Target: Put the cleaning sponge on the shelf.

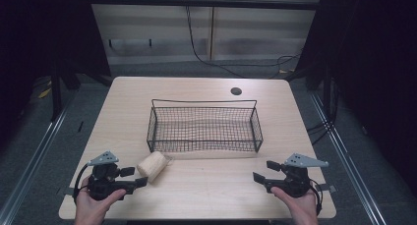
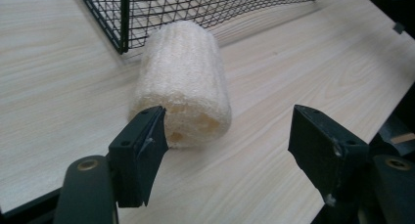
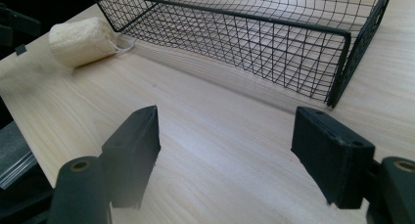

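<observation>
Mesh basket (image 1: pixel 204 129) of black wire stands in the middle of the surface (image 1: pixel 206 185), and nothing lies inside it; the wood grain shows through its floor and walls. Just outside its near left corner a pale loofah (image 1: pixel 152 165) lies on its side, with a short string at the end towards the basket. The left tongs (image 1: pixel 134 176) are released, jaws spread wide, right at the loofah's near end. In the left gripper view the loofah (image 2: pixel 183 87) sits just ahead of the gap, nearer one jaw, though whether that jaw touches it is unclear. The right tongs (image 1: pixel 267 170) are likewise released and hold nothing, hovering over bare wood near the basket's near right corner, well apart from the loofah (image 3: pixel 80 40).
</observation>
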Action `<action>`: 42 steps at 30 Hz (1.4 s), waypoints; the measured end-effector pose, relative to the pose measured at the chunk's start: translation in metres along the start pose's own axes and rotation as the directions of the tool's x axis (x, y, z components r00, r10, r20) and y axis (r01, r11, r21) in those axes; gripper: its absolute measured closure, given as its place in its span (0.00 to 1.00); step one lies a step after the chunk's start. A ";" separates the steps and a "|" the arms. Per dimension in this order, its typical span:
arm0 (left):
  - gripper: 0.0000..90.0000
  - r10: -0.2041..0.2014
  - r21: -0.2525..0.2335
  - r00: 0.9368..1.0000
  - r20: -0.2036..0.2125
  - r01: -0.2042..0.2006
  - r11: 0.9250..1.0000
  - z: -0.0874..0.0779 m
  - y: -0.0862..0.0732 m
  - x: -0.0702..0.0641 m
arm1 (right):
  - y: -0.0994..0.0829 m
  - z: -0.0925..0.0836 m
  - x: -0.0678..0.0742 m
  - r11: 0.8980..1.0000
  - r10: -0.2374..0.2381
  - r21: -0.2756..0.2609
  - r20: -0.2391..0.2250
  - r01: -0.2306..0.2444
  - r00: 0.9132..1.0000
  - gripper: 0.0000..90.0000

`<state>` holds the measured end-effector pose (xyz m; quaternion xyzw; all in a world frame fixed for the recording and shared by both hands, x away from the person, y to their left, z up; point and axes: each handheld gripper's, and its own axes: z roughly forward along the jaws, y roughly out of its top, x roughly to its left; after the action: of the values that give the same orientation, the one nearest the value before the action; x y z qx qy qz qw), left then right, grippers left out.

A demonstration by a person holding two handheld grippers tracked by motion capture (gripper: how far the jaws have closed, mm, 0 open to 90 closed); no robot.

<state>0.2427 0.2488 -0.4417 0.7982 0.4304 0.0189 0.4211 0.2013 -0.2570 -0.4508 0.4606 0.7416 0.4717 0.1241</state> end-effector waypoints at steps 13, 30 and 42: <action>0.30 0.050 0.013 0.993 0.105 -0.052 0.999 -0.007 0.010 -0.011 | 0.001 0.000 0.002 1.000 0.012 0.021 -0.018 -0.011 1.000 0.28; 0.34 0.081 0.135 0.992 0.097 -0.093 0.986 -0.007 0.044 -0.017 | 0.001 0.007 0.004 0.998 -0.001 0.065 -0.041 0.004 0.999 0.22; 0.32 0.103 0.241 0.992 0.071 -0.117 0.963 -0.002 0.064 -0.012 | 0.001 0.007 0.004 0.998 -0.008 0.066 -0.053 0.012 0.999 0.22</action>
<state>0.2773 0.2238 -0.3925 0.8669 0.3721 -0.0343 0.3301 0.2040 -0.2494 -0.4526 0.4481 0.7622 0.4580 0.0916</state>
